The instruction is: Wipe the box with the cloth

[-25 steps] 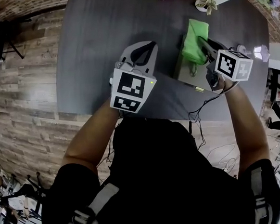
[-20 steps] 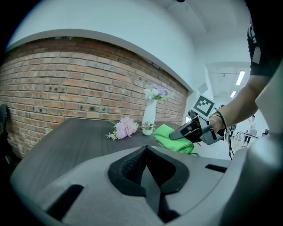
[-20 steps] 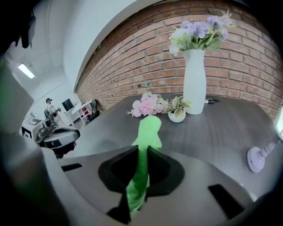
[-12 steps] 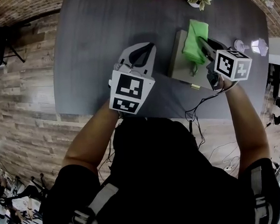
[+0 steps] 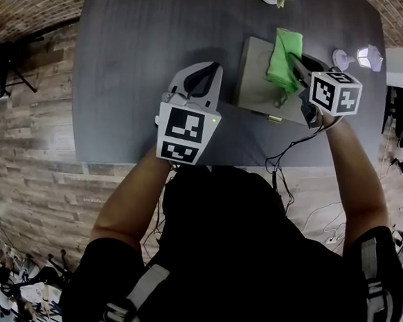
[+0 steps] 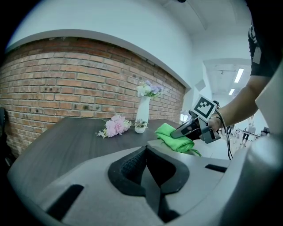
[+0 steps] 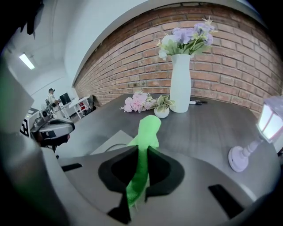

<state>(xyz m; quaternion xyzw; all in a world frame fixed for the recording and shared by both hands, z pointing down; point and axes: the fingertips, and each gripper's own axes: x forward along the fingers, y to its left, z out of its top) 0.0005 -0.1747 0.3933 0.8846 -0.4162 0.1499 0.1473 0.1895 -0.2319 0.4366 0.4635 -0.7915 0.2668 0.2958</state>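
The right tool (image 5: 292,63) clamps the cloth (image 5: 282,53), which lies straight ahead along the box (image 5: 254,76) beneath it. The left tool (image 5: 212,71), pinched empty, sits leftward.

No legible text or numbers, seemingly

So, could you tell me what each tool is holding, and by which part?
The right tool pinches the green cloth near its nearer end; the left tool is shut on nothing.

Even indoor light; fisheye-bent edges — sharp.
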